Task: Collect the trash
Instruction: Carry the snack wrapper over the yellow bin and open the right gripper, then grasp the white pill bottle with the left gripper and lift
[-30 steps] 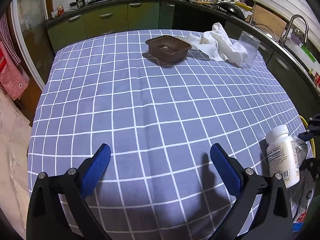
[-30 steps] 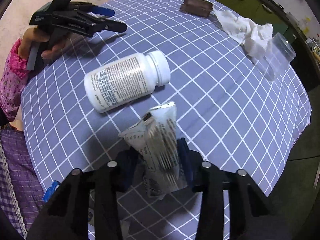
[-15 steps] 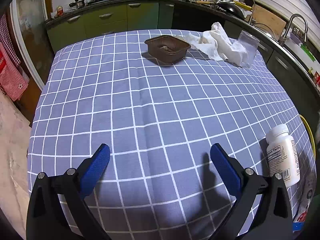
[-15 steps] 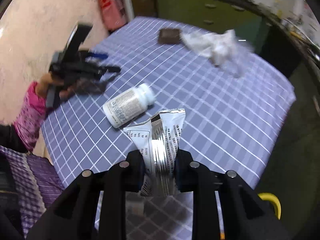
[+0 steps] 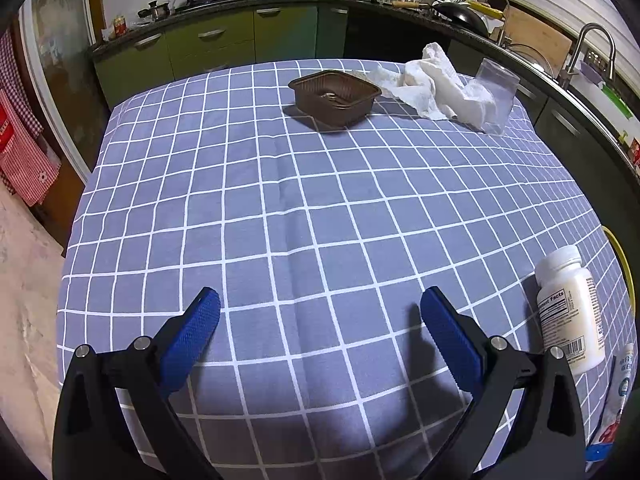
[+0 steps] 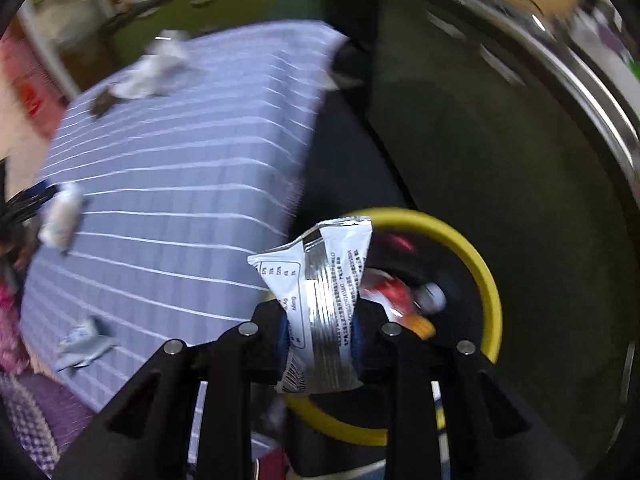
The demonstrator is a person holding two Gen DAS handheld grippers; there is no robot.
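Note:
My right gripper (image 6: 320, 330) is shut on a silver and white snack wrapper (image 6: 320, 276) and holds it over a yellow-rimmed trash bin (image 6: 486, 276) beside the table; the bin holds some red and white trash. My left gripper (image 5: 320, 316) is open and empty, low over the near part of the checked tablecloth (image 5: 280, 200). A white pill bottle (image 5: 568, 312) lies to its right, blurred in the right wrist view (image 6: 60, 216). A brown plastic tray (image 5: 336, 96), crumpled white paper (image 5: 432, 80) and a clear plastic cup (image 5: 494, 96) sit at the far side.
A small wrapper (image 5: 618, 392) lies at the table's near right edge, and also shows in the right wrist view (image 6: 82, 344). Green kitchen cabinets (image 5: 224, 40) and a counter with a sink (image 5: 592, 52) ring the table. The bin's rim (image 5: 624, 260) peeks past the right edge.
My right gripper has swung away from the table with the wrapper and now hangs over the yellow bin. The left gripper has stayed still and open.

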